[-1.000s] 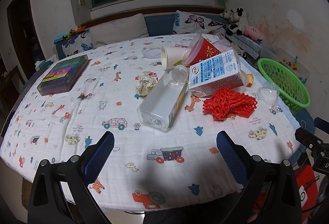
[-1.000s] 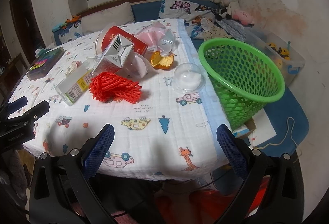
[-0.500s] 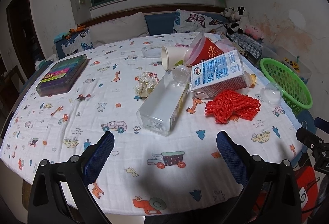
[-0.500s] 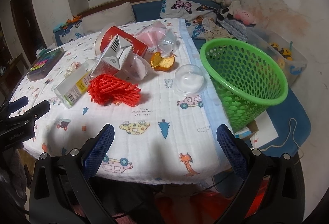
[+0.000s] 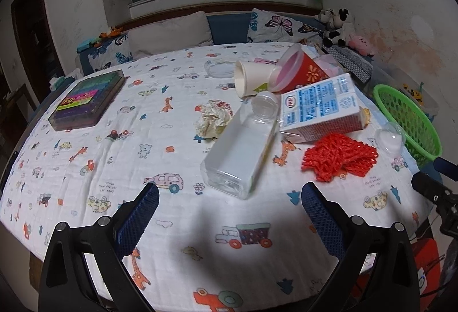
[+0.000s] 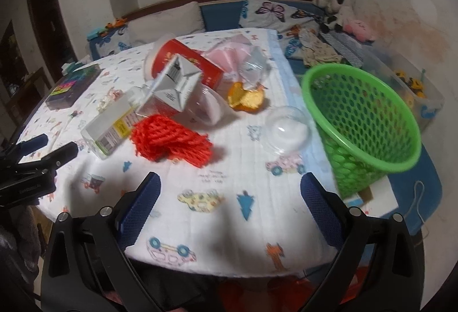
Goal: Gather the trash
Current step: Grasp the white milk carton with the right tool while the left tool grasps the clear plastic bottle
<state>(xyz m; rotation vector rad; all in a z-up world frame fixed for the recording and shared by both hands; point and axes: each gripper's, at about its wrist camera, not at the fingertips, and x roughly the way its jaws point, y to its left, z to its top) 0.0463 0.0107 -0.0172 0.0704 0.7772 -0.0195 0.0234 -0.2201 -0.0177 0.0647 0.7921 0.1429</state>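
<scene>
Trash lies on the patterned tablecloth: a clear bottle (image 5: 242, 145) on its side, a milk carton (image 5: 319, 108), red foam netting (image 5: 339, 156), crumpled paper (image 5: 213, 118), a paper cup (image 5: 252, 77), a red cup (image 5: 297, 70) and a clear dome lid (image 5: 389, 137). My left gripper (image 5: 229, 214) is open and empty, just short of the bottle. My right gripper (image 6: 229, 203) has its jaws closing with nothing between them. It hangs over the near table edge, short of the netting (image 6: 170, 140) and the dome lid (image 6: 287, 128). Orange peel (image 6: 246, 95) lies behind them.
A green mesh basket (image 6: 360, 117) stands off the table's right edge, tilted. A dark box of coloured items (image 5: 86, 98) sits at the far left. A pink bag (image 6: 229, 57) lies at the back. Cushions and soft toys line the bench behind.
Both grippers have edged forward over the table, so the trash looks nearer. The right wrist view is now blurred. No item has moved.
</scene>
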